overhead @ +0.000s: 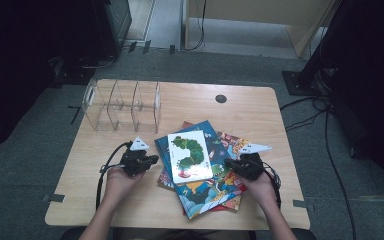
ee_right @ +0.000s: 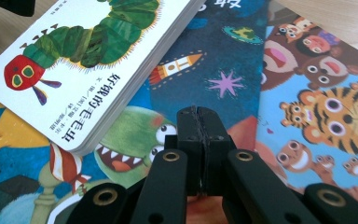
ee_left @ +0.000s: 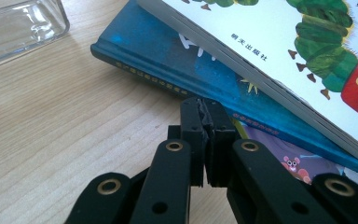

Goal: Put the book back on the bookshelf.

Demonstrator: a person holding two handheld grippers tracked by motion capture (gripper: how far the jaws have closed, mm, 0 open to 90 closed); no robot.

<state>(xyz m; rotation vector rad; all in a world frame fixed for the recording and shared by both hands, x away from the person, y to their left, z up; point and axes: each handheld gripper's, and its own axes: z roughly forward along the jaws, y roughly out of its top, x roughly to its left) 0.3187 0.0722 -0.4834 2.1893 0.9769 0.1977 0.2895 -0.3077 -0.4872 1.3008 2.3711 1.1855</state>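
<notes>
- A clear acrylic rack [overhead: 122, 106] with upright dividers stands on the far left of the wooden worktop [overhead: 240, 107], well apart from the books.
- The left tongs [overhead: 149, 161] are clenched on nothing, tips just beside the left edge of the blue book [ee_left: 168, 60].
- The white caterpillar book [overhead: 189, 155] lies flat on top of a fanned stack in the middle of the worktop, resting on the blue book.
- The right tongs [overhead: 228, 163] are clenched and empty, over the stack's right side, near the caterpillar book's edge.
- A tiger-cover book [ee_right: 326, 98] lies under the blue one, to the right.
</notes>
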